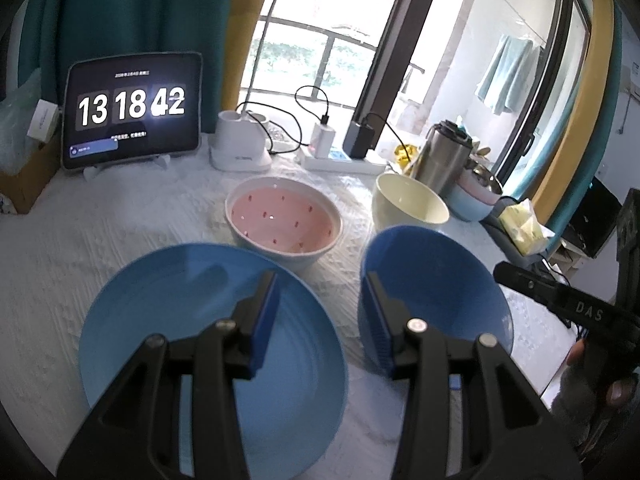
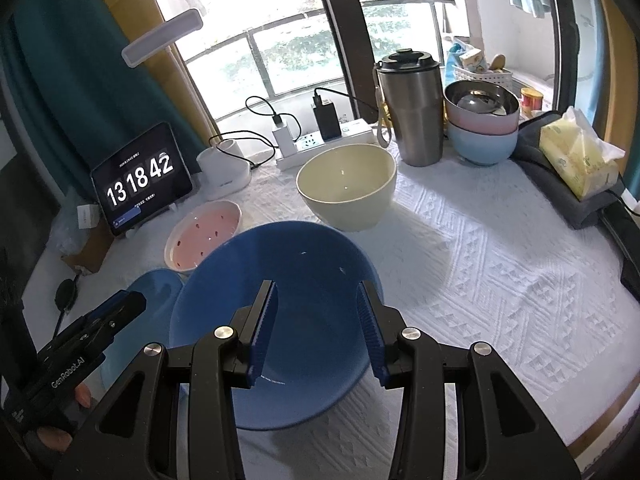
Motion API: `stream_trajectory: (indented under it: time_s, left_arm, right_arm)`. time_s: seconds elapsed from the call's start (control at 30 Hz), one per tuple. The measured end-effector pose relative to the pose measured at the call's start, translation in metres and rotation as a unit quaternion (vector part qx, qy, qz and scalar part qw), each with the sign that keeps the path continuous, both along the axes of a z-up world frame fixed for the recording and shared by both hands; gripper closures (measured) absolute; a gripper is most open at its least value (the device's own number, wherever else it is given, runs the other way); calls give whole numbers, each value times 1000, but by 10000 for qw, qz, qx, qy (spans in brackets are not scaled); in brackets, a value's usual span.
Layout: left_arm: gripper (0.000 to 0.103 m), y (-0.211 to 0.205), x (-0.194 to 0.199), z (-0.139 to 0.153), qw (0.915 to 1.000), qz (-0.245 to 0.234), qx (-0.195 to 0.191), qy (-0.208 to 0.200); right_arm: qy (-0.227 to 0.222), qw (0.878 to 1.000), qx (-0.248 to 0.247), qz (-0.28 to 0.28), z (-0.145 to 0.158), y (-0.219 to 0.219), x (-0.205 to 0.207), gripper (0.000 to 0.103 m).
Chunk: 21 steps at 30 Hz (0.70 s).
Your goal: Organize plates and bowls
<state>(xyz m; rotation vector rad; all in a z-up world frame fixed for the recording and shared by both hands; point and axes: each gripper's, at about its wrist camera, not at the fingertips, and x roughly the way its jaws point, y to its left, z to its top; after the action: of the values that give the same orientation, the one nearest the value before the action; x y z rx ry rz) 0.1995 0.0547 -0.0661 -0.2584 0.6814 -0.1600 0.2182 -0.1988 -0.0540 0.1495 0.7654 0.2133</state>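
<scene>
A light blue plate (image 1: pixel 168 320) lies on the white tablecloth at the near left. Right of it stands a dark blue bowl (image 1: pixel 440 300). My left gripper (image 1: pixel 321 280) hovers open over the gap between them, one finger above the plate, the other by the bowl's left rim, holding nothing. In the right wrist view my right gripper (image 2: pixel 317 288) stands open above the inside of the dark blue bowl (image 2: pixel 304 264), gripping nothing. Behind are a pink bowl with a white rim (image 1: pixel 284 220) and a cream bowl (image 2: pixel 346 184). Each gripper shows at the edge of the other's view.
At the back stand a tablet clock (image 1: pixel 132 108), a white lamp base (image 1: pixel 240 144), a power strip (image 2: pixel 320 140), a steel tumbler (image 2: pixel 412 112) and stacked pink and blue bowls (image 2: pixel 482 128). A tissue pack (image 2: pixel 580 156) lies at the far right. The table edge (image 2: pixel 600 432) runs close on the right.
</scene>
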Motion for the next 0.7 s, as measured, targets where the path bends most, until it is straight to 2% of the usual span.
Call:
stream_trajectory:
  time_s: [0.7]
  left_arm:
    - [59, 40, 36, 10, 9999, 123, -63, 48]
  right_arm:
    - [74, 9997, -165, 161, 15, 43, 42, 60]
